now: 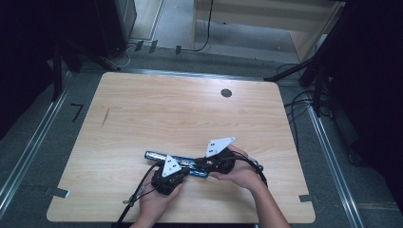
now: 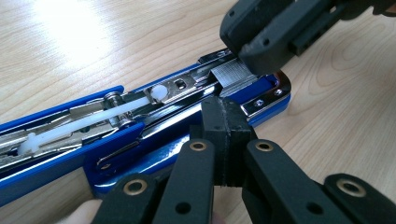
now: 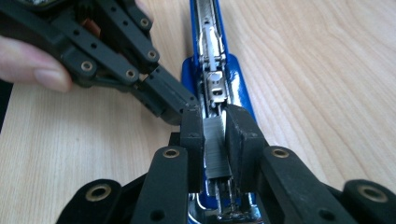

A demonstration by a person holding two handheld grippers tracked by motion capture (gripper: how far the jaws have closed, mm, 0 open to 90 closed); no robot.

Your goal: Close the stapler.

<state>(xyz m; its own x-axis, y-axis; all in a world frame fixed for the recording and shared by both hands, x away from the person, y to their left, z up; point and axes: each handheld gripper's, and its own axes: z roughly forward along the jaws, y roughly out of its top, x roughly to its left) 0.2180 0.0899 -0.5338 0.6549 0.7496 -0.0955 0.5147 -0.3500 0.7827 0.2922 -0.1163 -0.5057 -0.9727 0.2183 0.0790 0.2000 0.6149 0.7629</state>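
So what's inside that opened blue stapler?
Inside the blue stapler lie a metal channel and a white plastic pusher. The right tongs hold a staple strip over it, hiding the channel's front end.

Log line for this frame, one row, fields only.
right gripper: shut on silver staple strip over open blue stapler | left gripper: shut, pressing stapler side | surface: light wooden table
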